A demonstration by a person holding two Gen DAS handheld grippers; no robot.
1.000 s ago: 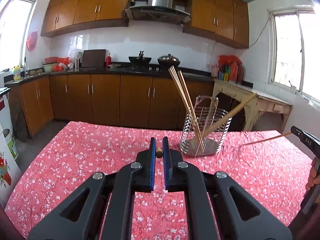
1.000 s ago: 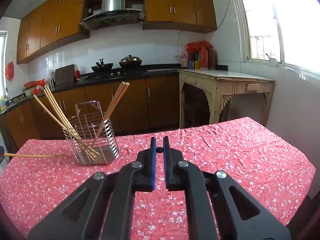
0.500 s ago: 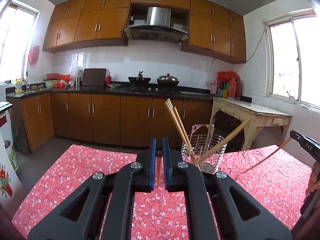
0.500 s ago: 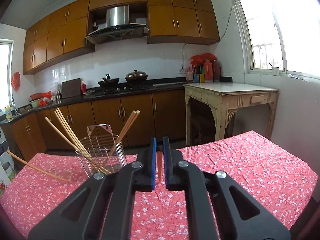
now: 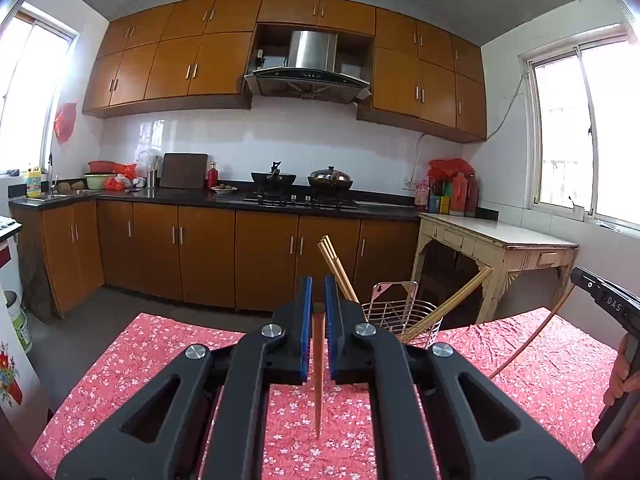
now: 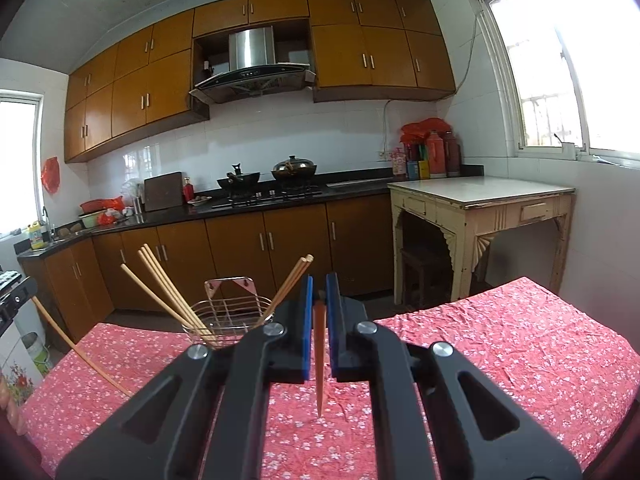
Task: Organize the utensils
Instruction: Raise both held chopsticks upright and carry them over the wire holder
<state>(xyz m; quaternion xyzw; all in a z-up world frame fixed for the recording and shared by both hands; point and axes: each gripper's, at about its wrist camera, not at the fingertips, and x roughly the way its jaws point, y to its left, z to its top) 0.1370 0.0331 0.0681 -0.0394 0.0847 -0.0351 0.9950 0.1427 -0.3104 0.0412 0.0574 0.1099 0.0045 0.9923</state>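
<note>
Presently, findings as follows.
Left gripper [image 5: 316, 296]: jaws clenched on a chopstick [image 5: 318, 372], which hangs point-down between the blue pads, its tip above the bench [image 5: 160, 360].
Right gripper [image 6: 319, 294]: jaws likewise clenched on a second chopstick [image 6: 319, 356], vertical, tip clear of the cloth.
Holder [image 6: 226, 320]: wire utensil basket standing toward the far edge, at about 1 o'clock from the left gripper and 10 o'clock from the right; several chopsticks [image 6: 168, 292] already lean inside, splayed outward.
Materials: chopsticks are slender, tapered, light wood or bamboo; basket is bright metal wire in an open grid with a flat pinkish hanging tab; bench is covered in wrinkled red floral cloth.
Risk, snagging: in my judgement a descending tip could catch the wire grid or strike the leaning sticks, deflecting the piece outside the basket.
Risk, slip: the narrow round shaft may rotate or slide within the pads if tilted.
Risk, tipping: the light basket may shift if nudged sideways.
</note>
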